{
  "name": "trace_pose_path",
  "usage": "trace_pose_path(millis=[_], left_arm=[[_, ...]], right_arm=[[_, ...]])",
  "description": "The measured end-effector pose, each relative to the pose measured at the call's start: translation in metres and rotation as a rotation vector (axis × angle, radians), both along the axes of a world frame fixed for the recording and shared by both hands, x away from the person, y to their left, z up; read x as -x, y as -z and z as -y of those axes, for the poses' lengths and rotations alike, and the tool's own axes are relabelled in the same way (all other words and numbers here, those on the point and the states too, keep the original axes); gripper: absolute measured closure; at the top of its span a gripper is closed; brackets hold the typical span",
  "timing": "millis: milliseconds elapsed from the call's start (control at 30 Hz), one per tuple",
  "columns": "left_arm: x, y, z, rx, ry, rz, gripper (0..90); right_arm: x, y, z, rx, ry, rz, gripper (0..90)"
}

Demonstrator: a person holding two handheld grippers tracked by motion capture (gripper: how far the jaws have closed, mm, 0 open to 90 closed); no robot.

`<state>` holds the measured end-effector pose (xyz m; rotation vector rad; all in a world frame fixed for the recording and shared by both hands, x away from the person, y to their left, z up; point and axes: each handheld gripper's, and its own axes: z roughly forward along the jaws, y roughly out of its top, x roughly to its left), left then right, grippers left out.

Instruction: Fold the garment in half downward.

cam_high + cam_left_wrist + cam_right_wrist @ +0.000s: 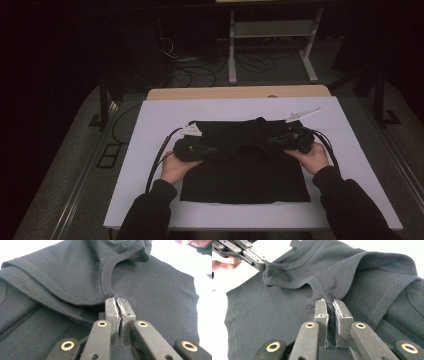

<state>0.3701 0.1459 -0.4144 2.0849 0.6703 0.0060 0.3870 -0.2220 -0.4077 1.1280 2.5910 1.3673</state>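
Black T-shirt (245,170) half folded.
Its upper part is pinched by left gripper (117,301) and right gripper (329,302), carried over the body; laying down remains.

Black shirt (62,272) far hem cut off.

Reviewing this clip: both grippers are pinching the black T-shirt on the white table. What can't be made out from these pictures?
- High view: the jaw tips of the left gripper and right gripper blend into the black T-shirt; too dark.
- Left gripper view: how many cloth layers are pinched; jaws cover them.
- Right gripper view: the same.
- High view: the T-shirt's underside, hidden against the white table.
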Motion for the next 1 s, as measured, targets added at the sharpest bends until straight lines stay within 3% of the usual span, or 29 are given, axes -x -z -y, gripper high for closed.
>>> trace_pose_path(millis=[300, 633, 1000], left_arm=[[0.004, -0.005, -0.005, 0.03, -0.015, 0.01, 86.5], [0.011, -0.007, -0.005, 0.013, 0.003, 0.018, 86.4], [0.019, -0.01, -0.01, 0.027, -0.002, 0.025, 86.4]], right_arm=[[0.011, -0.004, 0.006, -0.029, 0.0, -0.002, 81.0], [0.023, -0.005, 0.007, -0.046, -0.001, 0.003, 81.0], [0.039, -0.009, 0.014, -0.075, 0.007, 0.0, 81.0]])
